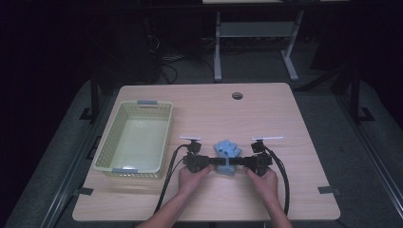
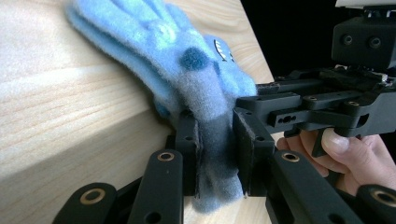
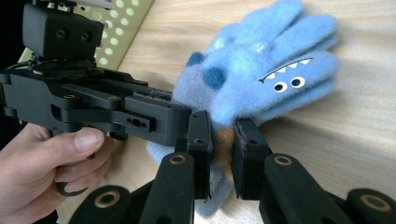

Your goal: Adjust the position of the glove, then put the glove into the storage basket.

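Observation:
A fuzzy light-blue glove (image 1: 227, 149) with darker blue dots and a monster face lies near the table's front middle, fingers pointing away from the person. My left gripper (image 1: 218, 164) comes in from the left and is shut on the glove's cuff. My right gripper (image 1: 236, 163) comes in from the right and is shut on the same cuff. In the left gripper view the jaws (image 2: 217, 154) pinch the grey-blue cuff below the glove (image 2: 187, 60). The right gripper view shows its jaws (image 3: 219, 149) pressed on the cuff, with the glove (image 3: 261, 70) spread beyond.
A pale yellow-green perforated basket (image 1: 102, 147) stands on the left part of the wooden table (image 1: 285, 123), and its wall (image 3: 126, 23) appears in the right gripper view. A round cable hole (image 1: 237, 95) is near the far edge. Cables trail off the front edge.

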Motion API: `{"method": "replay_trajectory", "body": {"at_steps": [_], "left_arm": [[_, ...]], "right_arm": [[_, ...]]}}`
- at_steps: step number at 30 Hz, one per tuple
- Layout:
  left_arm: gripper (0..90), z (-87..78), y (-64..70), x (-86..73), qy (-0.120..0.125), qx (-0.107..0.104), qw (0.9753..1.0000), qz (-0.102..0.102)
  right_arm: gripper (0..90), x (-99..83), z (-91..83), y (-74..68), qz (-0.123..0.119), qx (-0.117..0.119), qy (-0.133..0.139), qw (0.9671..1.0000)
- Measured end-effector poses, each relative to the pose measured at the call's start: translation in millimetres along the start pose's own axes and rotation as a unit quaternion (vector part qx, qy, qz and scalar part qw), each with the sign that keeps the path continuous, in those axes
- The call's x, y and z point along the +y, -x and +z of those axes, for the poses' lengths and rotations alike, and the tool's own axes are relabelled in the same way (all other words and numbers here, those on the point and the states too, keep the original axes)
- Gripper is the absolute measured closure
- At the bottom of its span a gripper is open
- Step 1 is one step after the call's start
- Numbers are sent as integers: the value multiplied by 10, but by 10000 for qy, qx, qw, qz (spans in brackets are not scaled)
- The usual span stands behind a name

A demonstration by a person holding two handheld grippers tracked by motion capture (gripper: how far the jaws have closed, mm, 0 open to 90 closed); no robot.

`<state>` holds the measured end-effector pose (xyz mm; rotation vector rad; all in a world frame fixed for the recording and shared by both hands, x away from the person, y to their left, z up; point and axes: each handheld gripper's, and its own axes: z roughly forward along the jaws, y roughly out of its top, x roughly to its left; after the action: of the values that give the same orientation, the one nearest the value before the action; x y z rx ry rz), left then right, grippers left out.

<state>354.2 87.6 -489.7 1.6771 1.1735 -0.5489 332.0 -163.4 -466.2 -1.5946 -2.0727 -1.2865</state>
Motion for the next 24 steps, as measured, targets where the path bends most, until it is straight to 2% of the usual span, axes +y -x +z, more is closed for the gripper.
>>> {"method": "replay_trajectory", "body": {"at_steps": [24], "left_arm": [[725,-108,141,63,28,-94,9997,228]], "right_arm": [[790,69,-112,-139,-153,51,40,9999]]}}
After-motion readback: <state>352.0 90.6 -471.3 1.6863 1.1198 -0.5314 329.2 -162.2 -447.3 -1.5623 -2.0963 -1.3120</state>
